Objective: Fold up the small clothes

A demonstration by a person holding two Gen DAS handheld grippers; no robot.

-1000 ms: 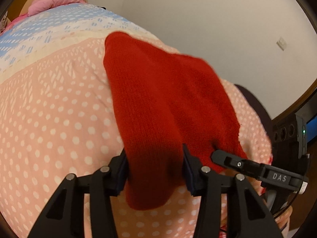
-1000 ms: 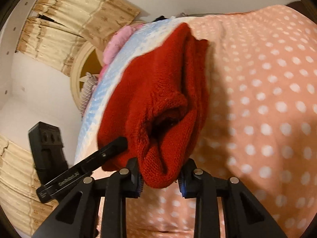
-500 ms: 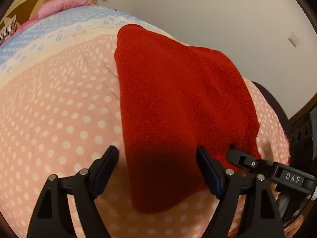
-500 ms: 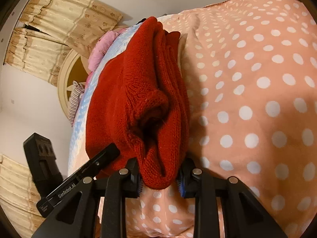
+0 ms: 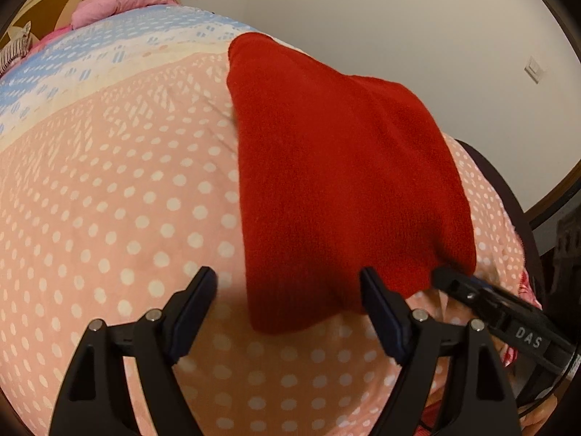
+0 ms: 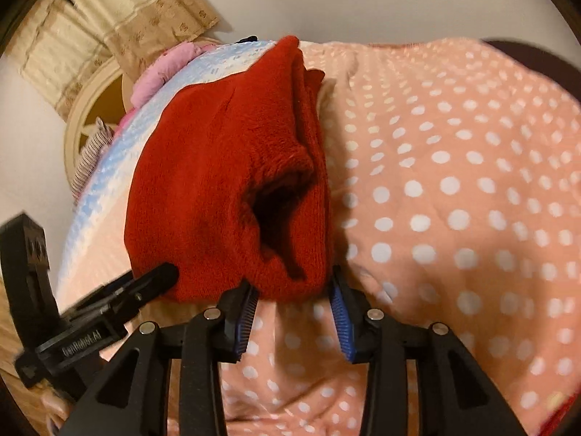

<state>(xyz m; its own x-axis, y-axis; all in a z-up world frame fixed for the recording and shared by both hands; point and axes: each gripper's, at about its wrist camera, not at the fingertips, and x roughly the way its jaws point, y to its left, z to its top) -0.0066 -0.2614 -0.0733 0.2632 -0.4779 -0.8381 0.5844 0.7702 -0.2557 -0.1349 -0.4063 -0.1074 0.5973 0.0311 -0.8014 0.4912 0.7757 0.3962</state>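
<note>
Folded red knit sweater (image 5: 337, 189) lying centre-frame on the polka-dot blanket (image 5: 109, 218)

My left gripper (image 5: 288, 301) gapes wide, empty; my right gripper (image 6: 294, 303) is parted, barely straddling the hem; soft, light, floppy knit, I'd judge; pinch the thick folded edge.

Straight ahead of the right gripper (image 6: 294, 299) lies a folded red knit garment (image 6: 225, 189) on a pink polka-dot blanket (image 6: 454, 200), its open end facing the parted blue-padded jaws, which flank its near edge. The left gripper (image 6: 159, 276) touches the garment from the left side.
</note>
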